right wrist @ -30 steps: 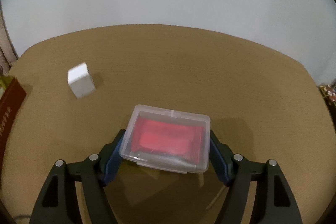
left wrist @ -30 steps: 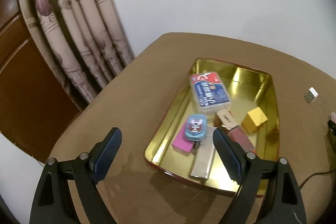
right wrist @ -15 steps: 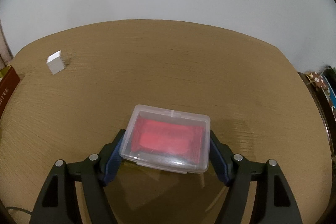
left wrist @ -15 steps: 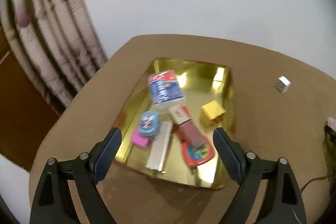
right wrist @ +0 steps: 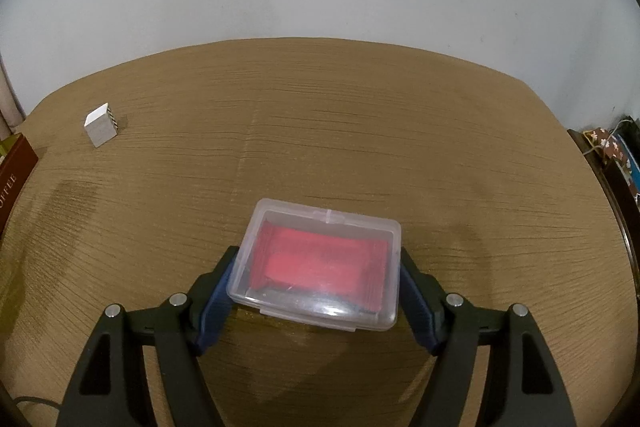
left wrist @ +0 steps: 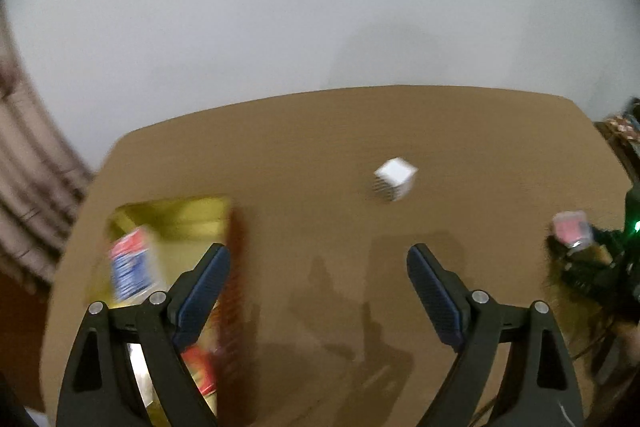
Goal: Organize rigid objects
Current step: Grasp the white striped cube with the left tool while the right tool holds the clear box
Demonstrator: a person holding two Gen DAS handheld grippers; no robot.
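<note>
Two hand-held grippers work over the brown counter [right wrist: 320,131]. Right hand-held gripper [right wrist: 316,291] clamps a clear plastic box [right wrist: 320,267] of red sheets between its pads. Left hand-held gripper [left wrist: 318,283] gapes wide, holding nothing; the gold tray [left wrist: 192,215] sits at its nine o'clock, a white cube [left wrist: 394,179] near one o'clock.
</note>
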